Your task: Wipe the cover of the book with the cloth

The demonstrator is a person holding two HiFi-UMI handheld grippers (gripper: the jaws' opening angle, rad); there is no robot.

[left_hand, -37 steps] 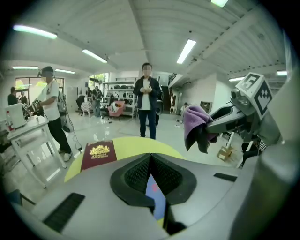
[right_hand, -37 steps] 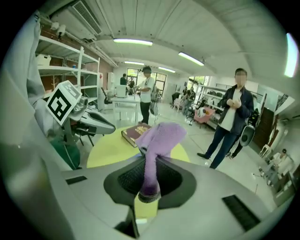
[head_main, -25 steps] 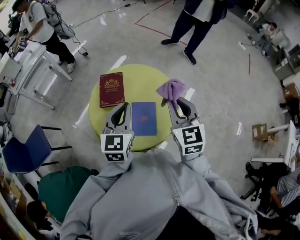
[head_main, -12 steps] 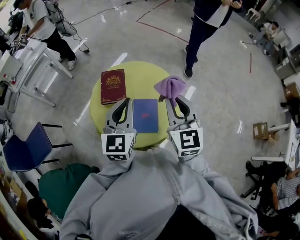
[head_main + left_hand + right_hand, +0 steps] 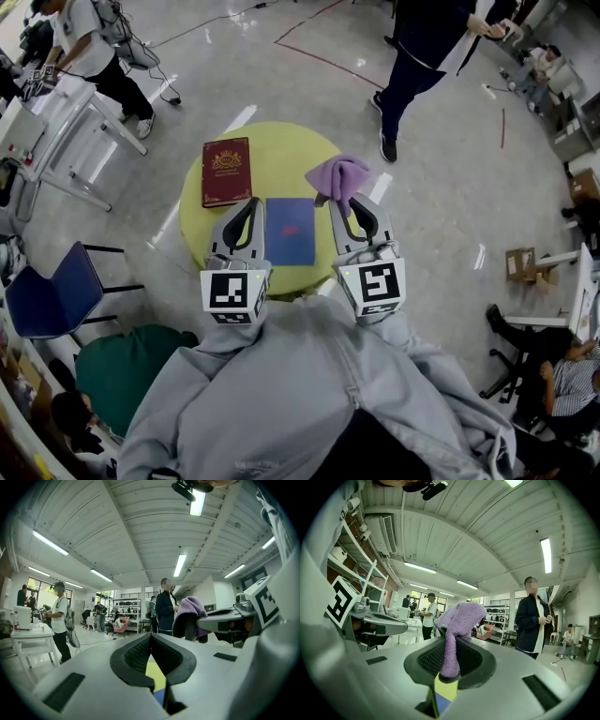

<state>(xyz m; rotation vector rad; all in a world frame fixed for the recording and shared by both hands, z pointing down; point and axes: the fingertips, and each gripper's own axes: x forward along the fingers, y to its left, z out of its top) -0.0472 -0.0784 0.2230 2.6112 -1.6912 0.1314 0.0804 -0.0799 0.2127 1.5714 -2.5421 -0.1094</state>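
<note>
my right gripper point(image 5: 343, 202) has its jaws clenched on the purple cloth point(image 5: 341, 172), bunched above the right side of the round yellow counter point(image 5: 281, 155). my left gripper point(image 5: 249, 204) has its jaws pressed together on nothing. the blue book point(image 5: 290, 232) lies flat on the counter between both grippers, a red book point(image 5: 226, 172) far-left of it.

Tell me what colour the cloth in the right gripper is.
Purple. The cloth shows best in the right gripper view, clamped by the right gripper.

Round yellow table point(image 5: 281, 159); 1 blue chair point(image 5: 47, 305) left of it (white table point(image 5: 56, 112) beyond).
</note>
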